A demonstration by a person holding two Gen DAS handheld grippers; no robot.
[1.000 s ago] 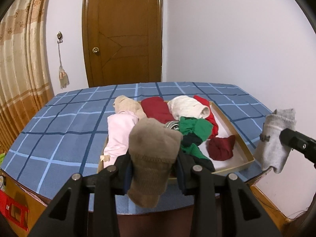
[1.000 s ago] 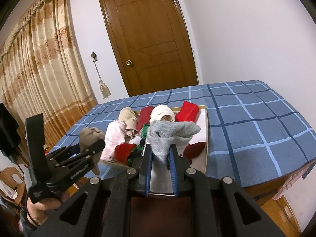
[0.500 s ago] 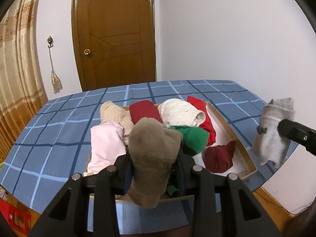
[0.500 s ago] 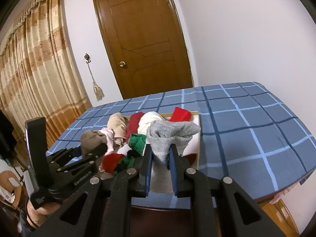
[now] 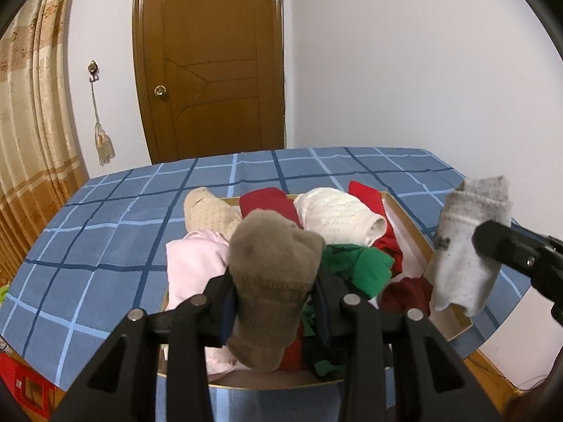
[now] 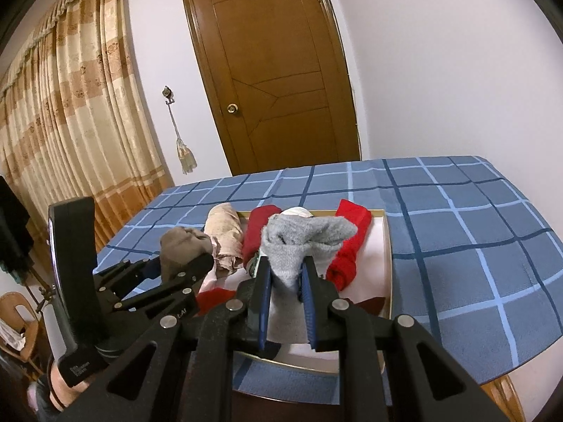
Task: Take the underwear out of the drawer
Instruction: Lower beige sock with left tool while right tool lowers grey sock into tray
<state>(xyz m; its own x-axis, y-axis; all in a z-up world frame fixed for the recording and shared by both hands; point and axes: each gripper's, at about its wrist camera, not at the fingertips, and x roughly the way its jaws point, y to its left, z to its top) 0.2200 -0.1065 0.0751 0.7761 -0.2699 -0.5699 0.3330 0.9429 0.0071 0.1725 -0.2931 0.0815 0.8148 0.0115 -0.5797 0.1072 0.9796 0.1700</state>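
Observation:
My left gripper [image 5: 272,302] is shut on a brown rolled garment [image 5: 274,270] and holds it above the near end of the shallow drawer tray [image 5: 411,225]. My right gripper [image 6: 285,281] is shut on a grey rolled garment [image 6: 299,242], also above the tray [image 6: 385,246]. The grey garment [image 5: 464,242] and right gripper show at the right of the left wrist view; the brown garment [image 6: 184,246] and left gripper [image 6: 186,263] show at the left of the right wrist view. The tray holds pink [image 5: 193,267], beige [image 5: 207,211], red [image 5: 267,200], white [image 5: 334,211] and green [image 5: 359,267] garments.
The tray lies on a table with a blue checked cloth [image 5: 123,218]. A brown door [image 5: 211,63] and a white wall stand behind the table. A curtain [image 6: 70,123] hangs at the left. A wicker chair [image 6: 14,320] is low at the left.
Both grippers have moved forward over the tray with their garments still held. The tray and door now appear closer.

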